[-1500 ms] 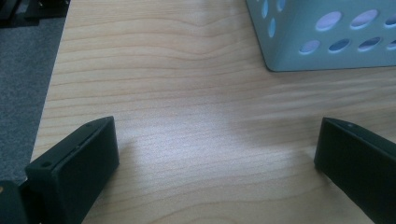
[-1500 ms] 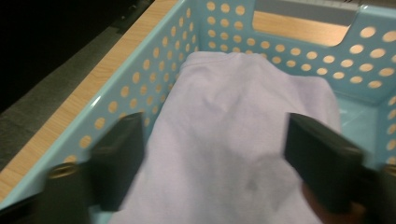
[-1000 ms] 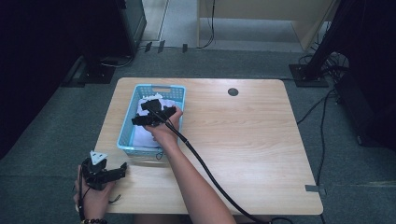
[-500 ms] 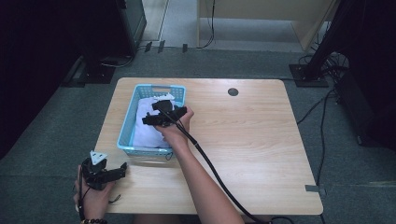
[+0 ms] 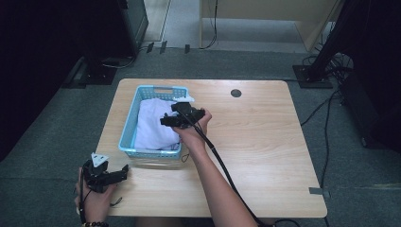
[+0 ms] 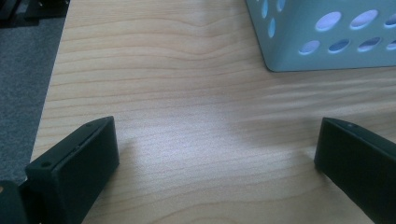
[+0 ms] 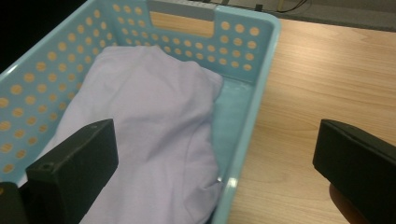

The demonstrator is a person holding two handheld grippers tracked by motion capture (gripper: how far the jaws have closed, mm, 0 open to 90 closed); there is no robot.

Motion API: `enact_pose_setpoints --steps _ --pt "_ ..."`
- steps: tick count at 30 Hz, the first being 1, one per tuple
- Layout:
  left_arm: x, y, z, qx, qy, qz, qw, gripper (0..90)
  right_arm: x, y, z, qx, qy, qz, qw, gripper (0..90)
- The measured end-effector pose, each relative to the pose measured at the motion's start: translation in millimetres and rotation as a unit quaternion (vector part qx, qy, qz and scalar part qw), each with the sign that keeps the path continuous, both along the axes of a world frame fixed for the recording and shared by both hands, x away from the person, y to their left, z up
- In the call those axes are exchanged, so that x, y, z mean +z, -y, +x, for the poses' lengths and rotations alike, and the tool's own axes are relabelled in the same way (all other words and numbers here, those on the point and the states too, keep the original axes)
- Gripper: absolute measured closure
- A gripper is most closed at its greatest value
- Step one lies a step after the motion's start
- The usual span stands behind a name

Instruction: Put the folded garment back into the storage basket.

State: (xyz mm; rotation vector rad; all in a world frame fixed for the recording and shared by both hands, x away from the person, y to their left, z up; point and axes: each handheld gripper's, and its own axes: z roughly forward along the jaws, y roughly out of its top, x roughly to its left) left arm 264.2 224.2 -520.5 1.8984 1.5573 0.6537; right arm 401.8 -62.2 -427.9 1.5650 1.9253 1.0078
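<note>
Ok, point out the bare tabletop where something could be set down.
Most room lies right of the blue basket: bare wood from the right gripper to the table edge, apart from a small dark round spot. A narrower strip runs between basket front and left gripper. The basket holds a white cloth.

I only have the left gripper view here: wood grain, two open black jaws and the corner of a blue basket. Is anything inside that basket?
Observer: Yes, a pale lilac cloth lies bunched in the blue basket.
Operator: Where is the other gripper?
Observer: The right gripper hangs over the basket's right rim, jaws spread wide with nothing between them.
Operator: And where does mine sit on the table?
Observer: The left gripper is at the near left corner of the table, apart from the basket.
</note>
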Motion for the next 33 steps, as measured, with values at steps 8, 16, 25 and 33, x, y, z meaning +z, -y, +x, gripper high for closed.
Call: enact_pose_setpoints --steps 8,16,25,33 --pt "0.0 0.0 0.0 0.000 0.000 0.000 1.0000 0.0 -7.2 23.7 -0.6 -0.020 0.004 0.004 0.9998 0.0" --pt "0.0 0.0 0.0 0.000 0.000 0.000 1.0000 0.0 -17.1 47.2 -3.3 -0.036 0.000 0.015 0.9992 0.0" --pt "0.0 0.0 0.0 0.000 0.000 0.000 1.0000 0.0 -34.3 68.0 -7.9 -0.052 -0.005 0.021 0.9984 0.0" --pt "0.0 0.1 0.0 0.000 0.000 0.000 1.0000 0.0 -57.0 81.6 -13.9 -0.063 -0.013 0.013 0.9979 0.0"
